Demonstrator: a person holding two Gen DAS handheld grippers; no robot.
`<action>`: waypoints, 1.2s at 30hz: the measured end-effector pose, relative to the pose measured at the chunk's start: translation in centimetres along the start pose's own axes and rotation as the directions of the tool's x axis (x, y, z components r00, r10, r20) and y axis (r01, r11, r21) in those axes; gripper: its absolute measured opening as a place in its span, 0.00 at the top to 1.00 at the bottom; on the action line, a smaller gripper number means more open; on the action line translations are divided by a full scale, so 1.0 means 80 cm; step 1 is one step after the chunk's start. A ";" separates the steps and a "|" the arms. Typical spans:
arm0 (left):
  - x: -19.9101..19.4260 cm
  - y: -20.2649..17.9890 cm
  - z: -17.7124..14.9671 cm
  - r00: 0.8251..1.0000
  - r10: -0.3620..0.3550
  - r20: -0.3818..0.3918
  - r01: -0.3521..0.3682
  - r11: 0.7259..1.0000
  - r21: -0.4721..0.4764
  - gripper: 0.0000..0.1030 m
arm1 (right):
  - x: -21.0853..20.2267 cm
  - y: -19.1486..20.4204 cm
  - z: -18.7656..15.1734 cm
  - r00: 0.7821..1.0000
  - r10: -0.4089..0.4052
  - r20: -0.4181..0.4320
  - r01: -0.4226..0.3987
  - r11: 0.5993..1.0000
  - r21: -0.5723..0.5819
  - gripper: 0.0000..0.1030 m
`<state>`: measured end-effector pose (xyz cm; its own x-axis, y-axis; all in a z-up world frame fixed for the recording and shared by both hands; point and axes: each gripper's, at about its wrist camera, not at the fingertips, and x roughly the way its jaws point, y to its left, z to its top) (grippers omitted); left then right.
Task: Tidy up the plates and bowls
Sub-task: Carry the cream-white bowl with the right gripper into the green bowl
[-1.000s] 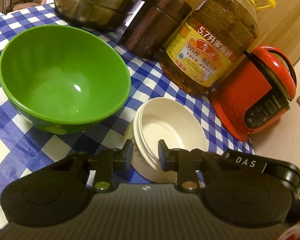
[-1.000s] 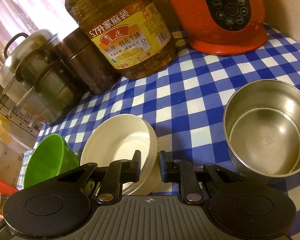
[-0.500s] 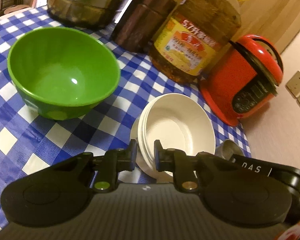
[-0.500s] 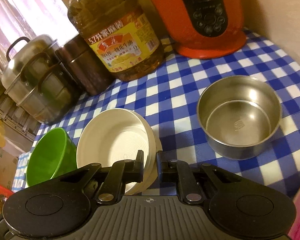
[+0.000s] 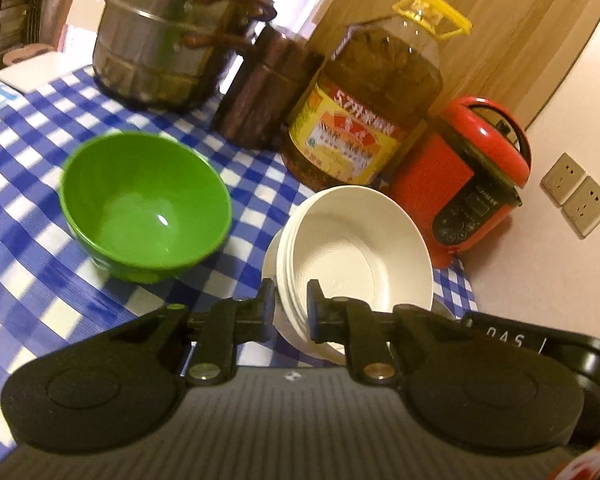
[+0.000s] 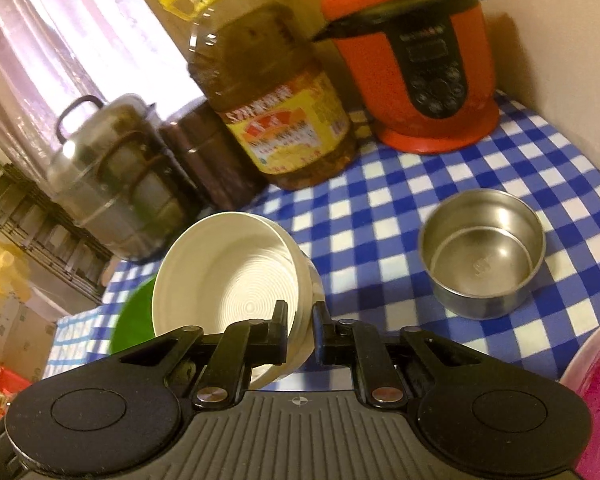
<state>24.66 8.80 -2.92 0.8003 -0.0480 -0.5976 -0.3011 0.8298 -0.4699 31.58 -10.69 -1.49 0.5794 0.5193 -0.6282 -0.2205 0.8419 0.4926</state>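
Observation:
A stack of white ribbed bowls hangs tilted above the blue checked tablecloth. My left gripper is shut on the stack's left rim, one finger outside and one inside. My right gripper is shut on the right rim of the same stack. A green bowl rests upright on the cloth to the left of the stack; in the right wrist view only an edge of the green bowl shows behind it. An empty steel bowl stands on the cloth to the right.
Along the back stand a steel steamer pot, a brown canister, a large oil bottle and a red cooker. Wall sockets are at the right. A pink-filled dish shows at the near right.
Both grippers closed tighter on the white stack's rims and rose with it. The stack left the cloth and tilted, and the table objects look smaller and farther below.

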 end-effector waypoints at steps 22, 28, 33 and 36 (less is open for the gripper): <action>-0.033 0.077 0.050 0.993 0.110 0.039 -0.108 0.993 -0.050 0.86 | 0.056 0.097 -0.006 0.995 0.076 -0.069 -0.080 0.994 -0.071 0.89; -0.023 0.091 0.057 0.992 0.126 0.031 -0.124 0.991 -0.058 0.86 | 0.078 0.105 -0.008 0.993 0.073 -0.093 -0.081 0.993 -0.083 0.89; -0.015 0.099 0.063 0.991 0.129 0.036 -0.127 0.990 -0.059 0.86 | 0.092 0.111 -0.005 0.993 0.075 -0.096 -0.084 0.992 -0.098 0.89; -0.010 0.102 0.069 0.991 0.133 0.035 -0.130 0.989 -0.064 0.86 | 0.099 0.117 0.000 0.993 0.075 -0.096 -0.086 0.990 -0.111 0.89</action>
<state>24.41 18.69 -2.70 0.7710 0.0818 -0.6316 -0.4352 0.7918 -0.4286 34.09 1.29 -1.81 0.4830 0.5927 -0.6445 -0.3546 0.8054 0.4749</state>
